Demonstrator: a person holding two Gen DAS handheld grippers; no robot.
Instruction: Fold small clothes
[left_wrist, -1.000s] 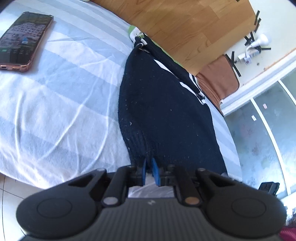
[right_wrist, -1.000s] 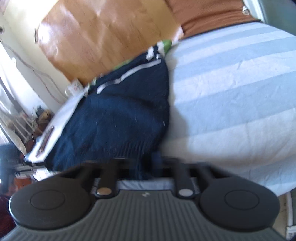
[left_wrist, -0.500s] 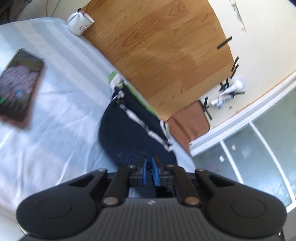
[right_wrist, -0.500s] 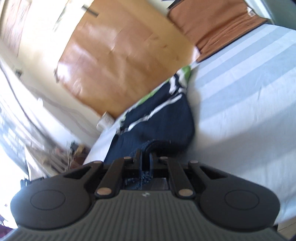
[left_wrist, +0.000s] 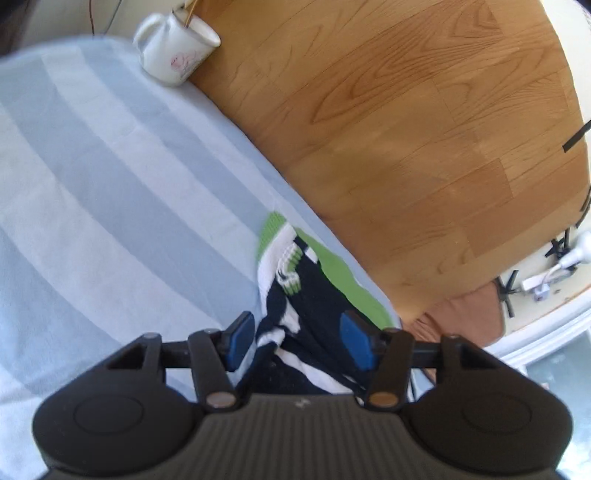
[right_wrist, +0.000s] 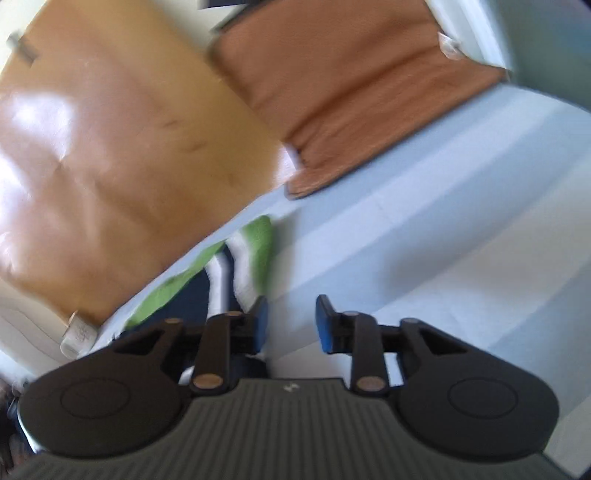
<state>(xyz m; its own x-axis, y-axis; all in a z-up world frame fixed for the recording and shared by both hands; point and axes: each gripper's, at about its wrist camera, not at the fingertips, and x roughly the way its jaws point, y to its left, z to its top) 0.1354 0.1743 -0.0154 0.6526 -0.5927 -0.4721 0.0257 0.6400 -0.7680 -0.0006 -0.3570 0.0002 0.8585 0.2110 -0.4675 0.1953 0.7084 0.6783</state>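
bed: striped pale-blue sheet (left_wrist: 110, 206) fills most of both views; the wooden floor (left_wrist: 388, 122) lies beyond its far edge
brown cushion: brown cushion (right_wrist: 354, 85) sits at the bed's far end, well apart from the work
garment: small navy knit with white and green bands (left_wrist: 295, 295), also in the right view (right_wrist: 236, 273), lies bunched near the bed's far edge, its green collar end pointing away from the cameras
left tongs: left tongs (left_wrist: 297, 343) spread wide, gripping nothing; they hover right over the garment, which lies between the two blue pads
right tongs: right tongs (right_wrist: 291, 325) also parted and empty, sitting over bare sheet just beside the garment's edge; this view is blurred
mug: white mug (left_wrist: 177, 48) stands at the bed's far corner, well apart from the garment
progress: judging by the doubled-up, compact lie of the knit and both tongs empty above it, one fold looks laid down
left to do: the pile seems uneven, so probably a tidy-up or a further fold remains; the blur keeps me from telling how neat the layers are
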